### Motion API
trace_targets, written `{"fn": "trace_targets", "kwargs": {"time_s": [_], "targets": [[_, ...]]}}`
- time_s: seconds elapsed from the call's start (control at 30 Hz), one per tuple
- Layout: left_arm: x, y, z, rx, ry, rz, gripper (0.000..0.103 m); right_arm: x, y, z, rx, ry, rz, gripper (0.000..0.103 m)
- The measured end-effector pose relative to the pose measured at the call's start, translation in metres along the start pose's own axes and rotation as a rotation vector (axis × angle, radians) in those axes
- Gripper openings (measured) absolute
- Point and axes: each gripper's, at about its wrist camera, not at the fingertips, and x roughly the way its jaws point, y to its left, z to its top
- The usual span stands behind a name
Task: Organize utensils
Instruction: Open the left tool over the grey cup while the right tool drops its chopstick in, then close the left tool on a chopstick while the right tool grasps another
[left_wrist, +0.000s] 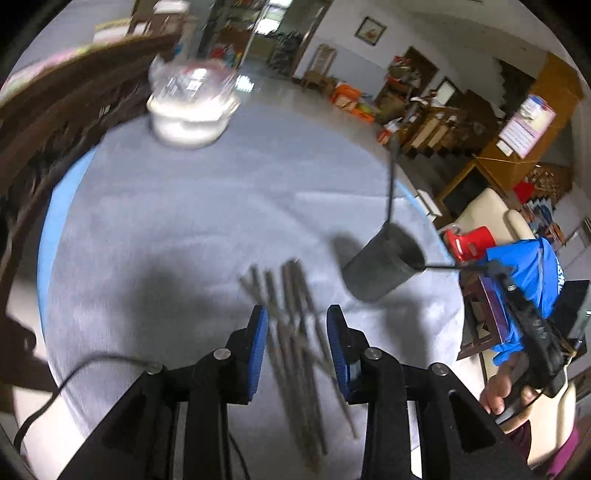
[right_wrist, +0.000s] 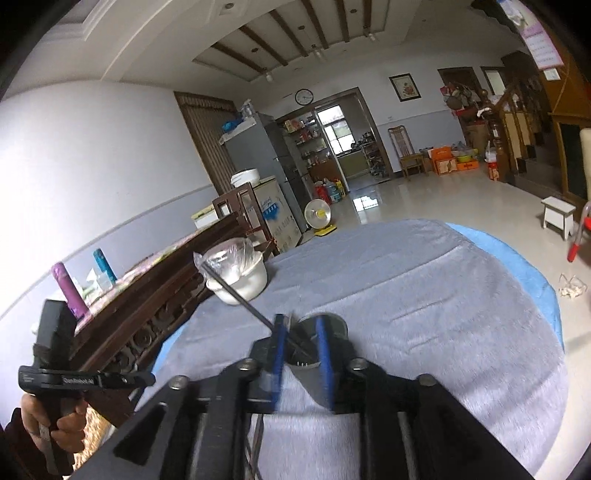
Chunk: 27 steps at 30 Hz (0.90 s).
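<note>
Your left gripper (left_wrist: 297, 314) hangs with jaws apart, clamping nothing, over the loose chopsticks (left_wrist: 295, 354) lying on the grey tablecloth (left_wrist: 184, 206). Your right gripper (right_wrist: 300, 325) is likewise apart and empty at the grey utensil cup (right_wrist: 314, 365), which holds two chopsticks. The white bowl (left_wrist: 188, 114) sits near the far edge; cloth between is bare.

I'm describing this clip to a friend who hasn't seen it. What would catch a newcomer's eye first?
Probably the loose bundle of chopsticks on the grey cloth, right ahead of the left tongs, whose blue pads stand apart. To their right a dark cup already holds two sticks poking out. At the table's far left edge sits a white bowl with plastic wrap.
</note>
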Motion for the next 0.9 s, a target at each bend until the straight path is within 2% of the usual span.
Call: {"fn": "trace_targets", "kwargs": {"time_s": [0.03, 0.07, 0.1, 0.23, 0.47, 0.57, 0.6, 0.63, 0.67, 0.73, 0.8, 0.83, 0.9], "targets": [[0.006, 0.004, -0.008, -0.015, 0.021, 0.005, 0.034, 0.001, 0.001, 0.0, -0.003, 0.002, -0.001, 0.045], [0.008, 0.01, -0.013, -0.025, 0.034, 0.007, 0.034, 0.002, 0.001, 0.001, -0.001, -0.003, -0.004, 0.066], [0.011, 0.015, -0.017, -0.036, 0.048, 0.007, 0.034, 0.0, 0.001, 0.002, 0.009, -0.028, -0.01, 0.07], [0.015, 0.023, -0.029, -0.065, 0.072, 0.009, 0.034, -0.011, 0.0, 0.012, 0.046, -0.098, -0.021, 0.069], [0.025, 0.026, -0.046, -0.058, 0.115, 0.026, 0.034, -0.091, -0.008, 0.014, 0.109, -0.303, -0.027, 0.069], [0.028, 0.027, -0.052, -0.048, 0.119, 0.024, 0.034, -0.113, -0.004, 0.01, 0.093, -0.316, -0.009, 0.068], [0.03, 0.026, -0.055, -0.044, 0.119, 0.019, 0.034, -0.116, -0.003, 0.008, 0.093, -0.292, 0.015, 0.068], [0.03, 0.026, -0.056, -0.043, 0.12, 0.014, 0.034, -0.113, -0.002, 0.003, 0.094, -0.231, 0.059, 0.065], [0.032, 0.024, -0.058, -0.039, 0.126, 0.007, 0.034, -0.109, 0.001, -0.002, 0.088, -0.18, 0.079, 0.058], [0.035, 0.019, -0.063, -0.025, 0.138, -0.004, 0.033, -0.092, 0.008, -0.02, 0.059, -0.058, 0.1, 0.052], [0.04, 0.012, -0.07, -0.008, 0.154, -0.018, 0.033, -0.056, 0.017, -0.048, 0.029, 0.128, 0.108, 0.047], [0.04, 0.011, -0.071, -0.005, 0.16, -0.022, 0.033, -0.042, 0.019, -0.059, 0.029, 0.192, 0.112, 0.04], [0.044, 0.008, -0.074, -0.008, 0.173, -0.025, 0.033, -0.002, 0.021, -0.087, 0.067, 0.337, 0.131, 0.039]]}}
